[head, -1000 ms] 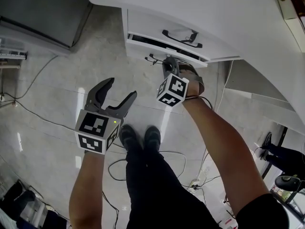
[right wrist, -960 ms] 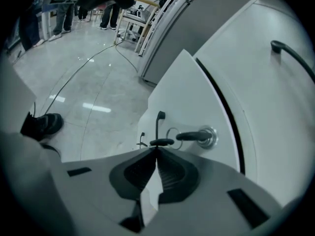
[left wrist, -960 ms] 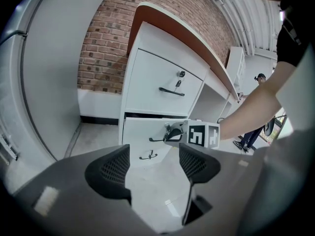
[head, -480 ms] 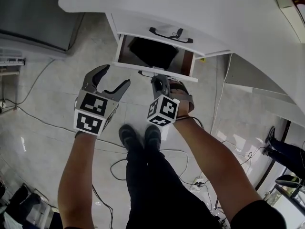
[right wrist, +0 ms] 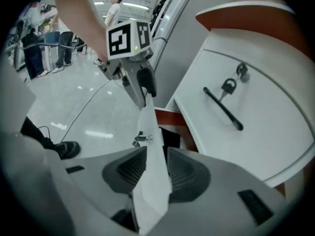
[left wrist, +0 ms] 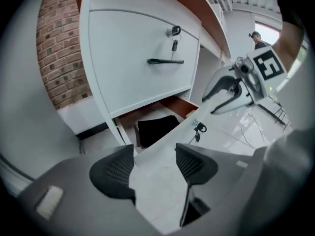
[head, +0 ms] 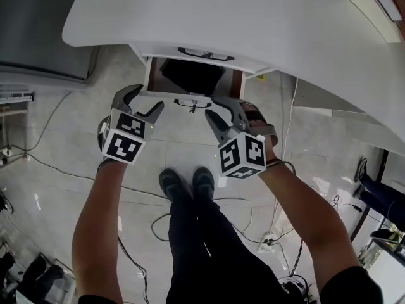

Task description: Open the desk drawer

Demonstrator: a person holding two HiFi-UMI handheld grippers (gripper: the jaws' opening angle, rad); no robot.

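Drawer [head: 234, 83], the lower one under the desk [head: 253, 18] top, now stands pulled out with a black item [head: 190, 76] showing inside; a second ago it was barely cracked, with the right gripper pinched on its handle [head: 192, 104]. Both forearms reach forward and down. Left gripper [head: 149, 95] is at the drawer's left front corner, jaws wide and easing closed with nothing pinched; right gripper [head: 212, 106] has lifted off the handle, jaws opening with the drawer front's edge lined up between them; only square codes show on the marker cubes [head: 242, 157].
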